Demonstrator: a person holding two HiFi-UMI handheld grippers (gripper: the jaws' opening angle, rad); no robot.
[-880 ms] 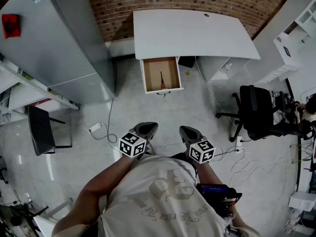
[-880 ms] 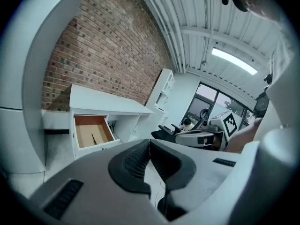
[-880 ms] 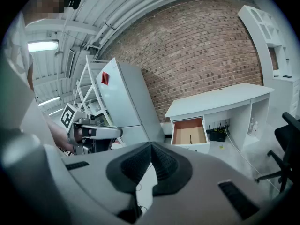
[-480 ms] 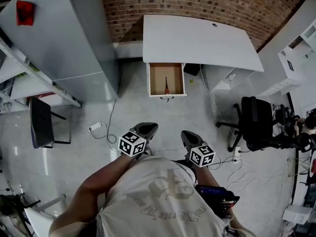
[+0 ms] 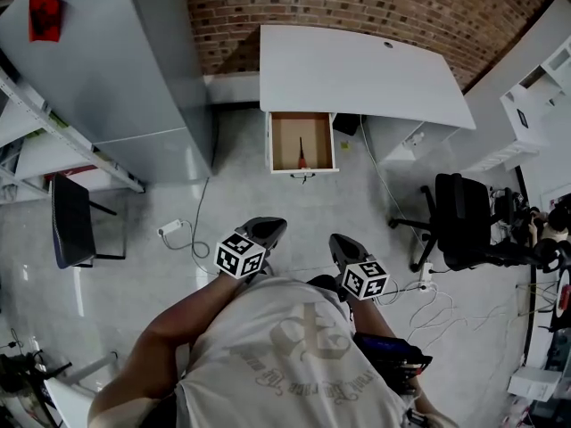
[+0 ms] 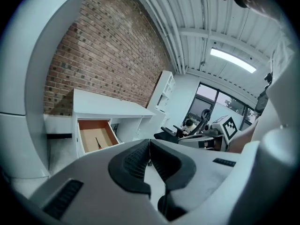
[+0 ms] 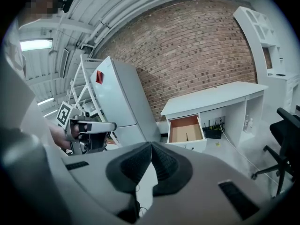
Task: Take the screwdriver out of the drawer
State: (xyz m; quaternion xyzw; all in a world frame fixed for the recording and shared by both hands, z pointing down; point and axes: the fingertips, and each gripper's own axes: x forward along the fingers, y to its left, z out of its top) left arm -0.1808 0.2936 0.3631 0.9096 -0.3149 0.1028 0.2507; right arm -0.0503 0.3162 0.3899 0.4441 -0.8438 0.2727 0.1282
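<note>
The open drawer (image 5: 302, 169) hangs out of the front of the white desk (image 5: 357, 65), far ahead of me across the floor. A screwdriver (image 5: 302, 155) with a red handle and a dark shaft lies inside it; it also shows as the screwdriver (image 6: 98, 143) and the screwdriver (image 7: 187, 137) in the two gripper views. My left gripper (image 5: 268, 230) and right gripper (image 5: 340, 242) are held close to my body, well short of the drawer. Both are shut, pads touching, with nothing between them, as seen at the left gripper (image 6: 149, 150) and the right gripper (image 7: 151, 147).
A tall grey cabinet (image 5: 116, 69) stands left of the desk, before the brick wall (image 5: 357, 3). A black office chair (image 5: 464, 208) is at the right, a dark chair (image 5: 73, 226) at the left. Cables and a power strip (image 5: 171, 230) lie on the floor.
The head view has shifted a little, so the desk and drawer sit slightly further right and lower in it than at first. Both grippers stay shut near my body.
</note>
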